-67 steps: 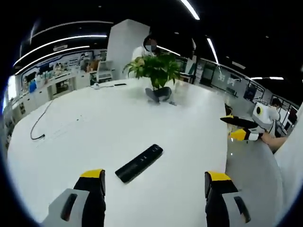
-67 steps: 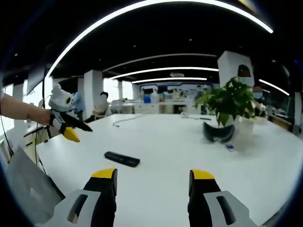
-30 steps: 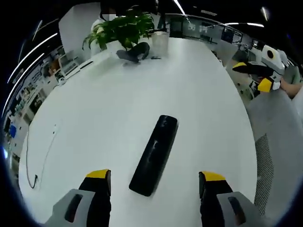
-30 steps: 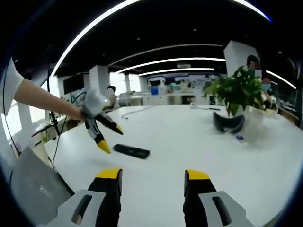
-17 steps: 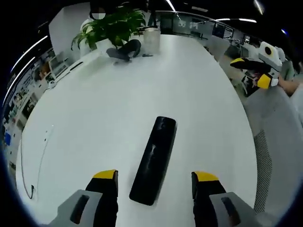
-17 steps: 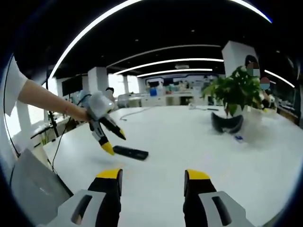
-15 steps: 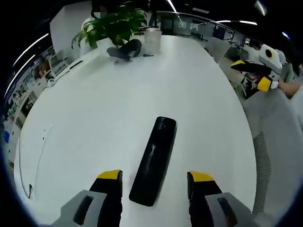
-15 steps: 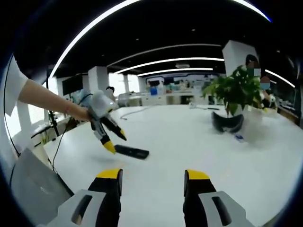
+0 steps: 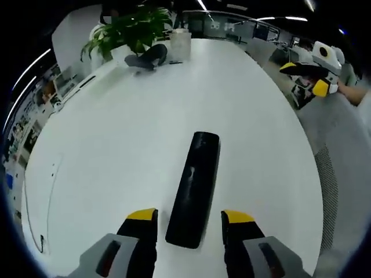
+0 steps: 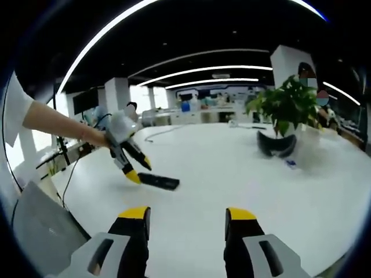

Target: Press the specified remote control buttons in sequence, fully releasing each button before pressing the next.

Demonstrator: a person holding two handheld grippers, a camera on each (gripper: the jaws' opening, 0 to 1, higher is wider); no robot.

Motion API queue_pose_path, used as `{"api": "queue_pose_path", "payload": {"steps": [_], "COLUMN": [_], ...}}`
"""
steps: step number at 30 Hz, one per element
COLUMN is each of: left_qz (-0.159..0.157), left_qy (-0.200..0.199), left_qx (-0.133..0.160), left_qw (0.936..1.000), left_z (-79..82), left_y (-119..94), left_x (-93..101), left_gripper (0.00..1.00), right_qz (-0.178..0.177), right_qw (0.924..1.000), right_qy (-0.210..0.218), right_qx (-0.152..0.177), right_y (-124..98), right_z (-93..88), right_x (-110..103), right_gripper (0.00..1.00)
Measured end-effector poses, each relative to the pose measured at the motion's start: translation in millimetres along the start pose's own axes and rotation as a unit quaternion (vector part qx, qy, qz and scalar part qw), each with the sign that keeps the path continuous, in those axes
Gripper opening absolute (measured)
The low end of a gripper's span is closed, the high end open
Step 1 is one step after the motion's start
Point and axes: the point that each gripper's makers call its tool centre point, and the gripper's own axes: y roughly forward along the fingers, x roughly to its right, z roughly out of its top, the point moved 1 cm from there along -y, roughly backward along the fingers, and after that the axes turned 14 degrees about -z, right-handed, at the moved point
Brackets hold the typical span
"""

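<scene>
The black remote control (image 9: 193, 188) lies flat on the white worktop (image 9: 116, 145), its near end between the yellow tips of the left tongs (image 9: 189, 218), which stand apart on either side without clearly touching it. The right tongs (image 10: 186, 215) hover open, well apart from the remote. A potted plant (image 10: 290, 107) stands at the worktop's far side.

You're working in a large open-plan office or showroom: a broad white round table (image 10: 243, 174) sits under a dark ceiling crossed by long curved light strips (image 10: 197, 70). Far across it stands a potted plant (image 10: 288, 107); white columns (image 10: 119, 95) and display counters (image 10: 203, 113) line the far wall, and a mesh office chair (image 9: 330, 191) stands at the table's right edge
</scene>
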Motion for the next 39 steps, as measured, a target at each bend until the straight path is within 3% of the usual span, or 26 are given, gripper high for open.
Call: {"api": "queue_pose_path", "payload": {"steps": [4, 10, 21, 29, 35, 39], "left_qz": [-0.005, -0.010, -0.001, -0.023, -0.027, -0.033], "left_qy": [-0.007, 0.006, -0.022, -0.058, -0.061, -0.064], "left_qx": [-0.014, -0.015, -0.023, -0.026, -0.032, -0.033], "left_qw": [0.9999, 0.9998, 0.9995, 0.9977, 0.9973, 0.9969], "left_z": [-9.3, -4.0, -3.8, -4.0, -5.6, -6.1], "left_y": [1.7, 3.9, 4.7, 6.6, 9.0, 10.0], "left_x": [0.8, 4.4, 14.6, 27.9, 40.4, 47.2], "left_gripper": [0.34, 0.25, 0.24, 0.23, 0.23, 0.23], "right_qz": [-0.021, -0.027, -0.017, -0.006, 0.002, -0.015], "right_qw": [0.9997, 0.9996, 0.9998, 0.9999, 0.9998, 0.9996], "right_qy": [-0.012, -0.009, -0.007, -0.012, -0.020, -0.024], "right_qx": [0.003, 0.003, 0.003, -0.001, -0.005, 0.004], "right_y": [0.0, -0.8, -1.6, -1.7, -1.5, -2.2], "right_z": [0.7, 0.7, 0.4, -0.9, -2.0, 0.6], "right_x": [6.2, 8.4, 4.9, 0.7, -2.2, 3.7], "right_gripper": [0.52, 0.53, 0.49, 0.46, 0.43, 0.45]}}
